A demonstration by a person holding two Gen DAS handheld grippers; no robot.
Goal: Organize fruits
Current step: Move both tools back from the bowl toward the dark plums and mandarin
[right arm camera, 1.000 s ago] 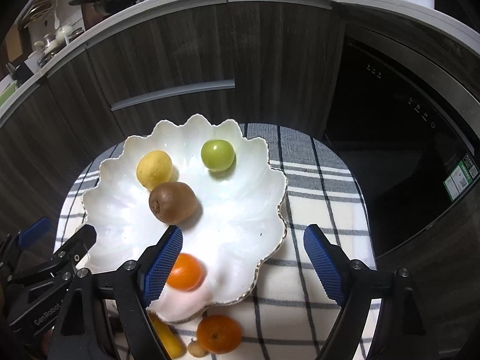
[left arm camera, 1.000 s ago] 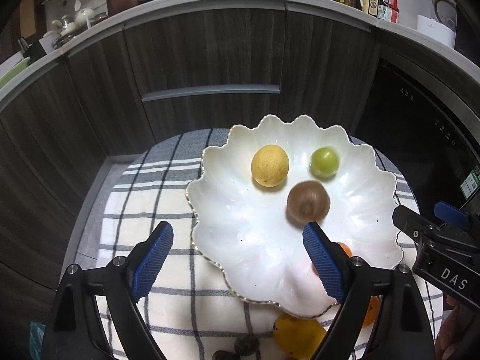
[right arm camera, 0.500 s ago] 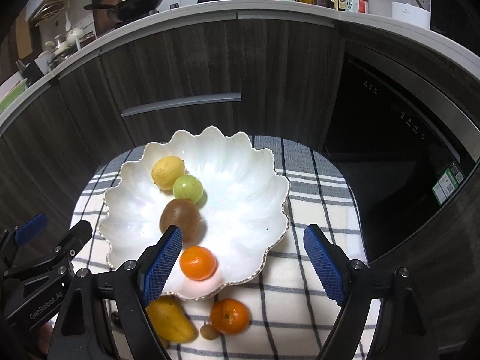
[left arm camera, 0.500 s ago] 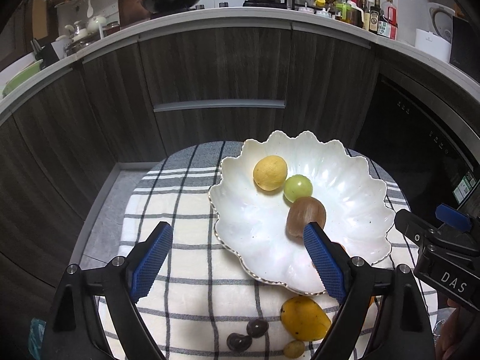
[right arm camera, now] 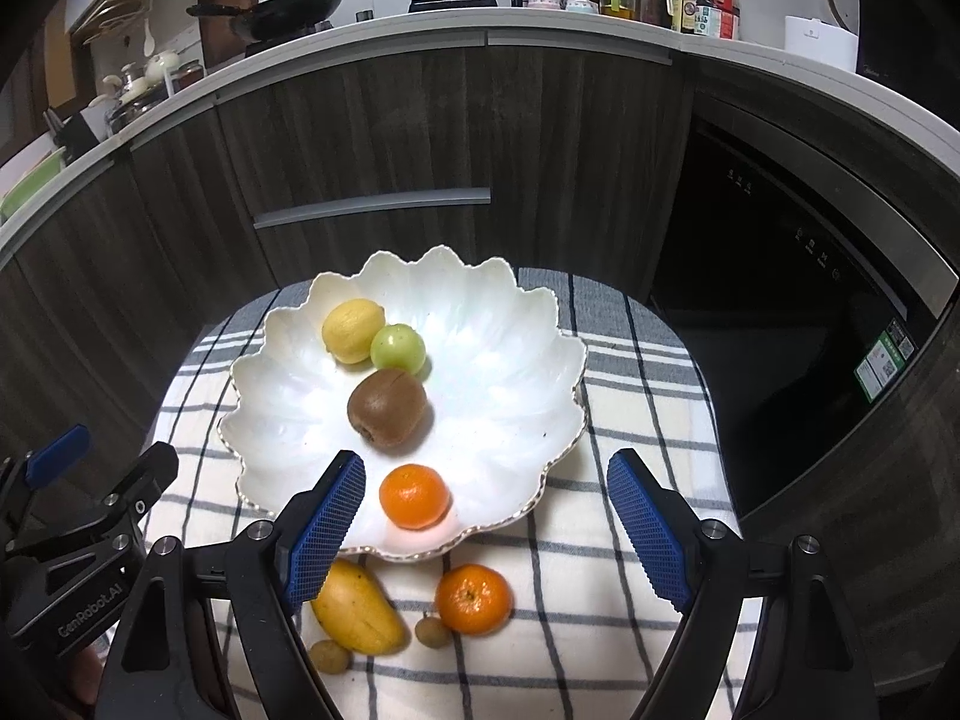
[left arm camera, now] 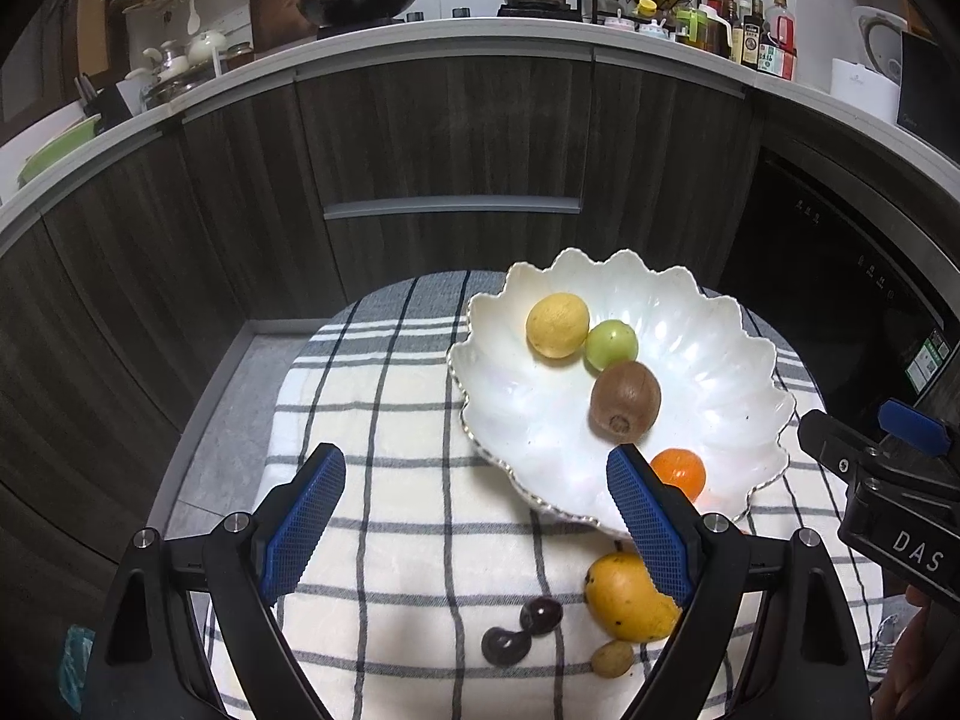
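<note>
The scalloped white plate [right arm camera: 510, 324] holds a lemon [right arm camera: 353, 330], green fruit [right arm camera: 397, 348], kiwi [right arm camera: 387, 407] and tangerine [right arm camera: 414, 496]. Just off its near rim lie a mango [right arm camera: 357, 607] and another tangerine [right arm camera: 474, 599]. Both the left gripper [left arm camera: 474, 525] and right gripper [right arm camera: 486, 531] hover near that rim, jaws wide apart, holding nothing.

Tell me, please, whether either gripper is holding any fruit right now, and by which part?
Nothing is held. The left gripper and the right gripper are both open with empty jaws, above the checked cloth near the white bowl.
</note>
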